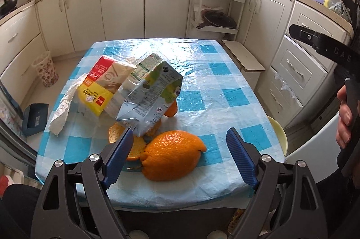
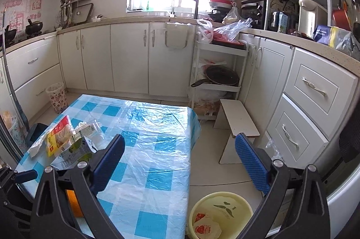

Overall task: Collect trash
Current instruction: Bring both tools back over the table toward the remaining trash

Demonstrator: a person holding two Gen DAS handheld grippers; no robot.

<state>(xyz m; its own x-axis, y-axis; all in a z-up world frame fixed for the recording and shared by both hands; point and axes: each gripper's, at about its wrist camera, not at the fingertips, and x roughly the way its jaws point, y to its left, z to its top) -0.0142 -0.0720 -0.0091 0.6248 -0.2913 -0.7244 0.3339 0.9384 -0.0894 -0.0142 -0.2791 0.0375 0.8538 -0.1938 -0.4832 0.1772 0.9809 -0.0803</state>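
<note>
In the left wrist view my left gripper (image 1: 180,137) is open, its blue fingers on either side of a large piece of orange peel (image 1: 173,155) on the checked table (image 1: 225,86). Behind it lie flatter peel pieces (image 1: 117,133), a crushed pale blue carton (image 1: 150,99), a yellow-and-red packet (image 1: 101,86) and a white wrapper (image 1: 63,110). In the right wrist view my right gripper (image 2: 180,149) is open and empty above the table's right edge. A pale yellow bin (image 2: 222,214) on the floor below it holds a white-and-red wrapper (image 2: 204,227).
The bin's rim shows beside the table in the left wrist view (image 1: 281,137). A small white stool (image 2: 238,122) stands right of the table. A flowered basket (image 2: 56,97) stands by the left cabinets. Cabinets and a rack holding a pan (image 2: 216,77) ring the floor.
</note>
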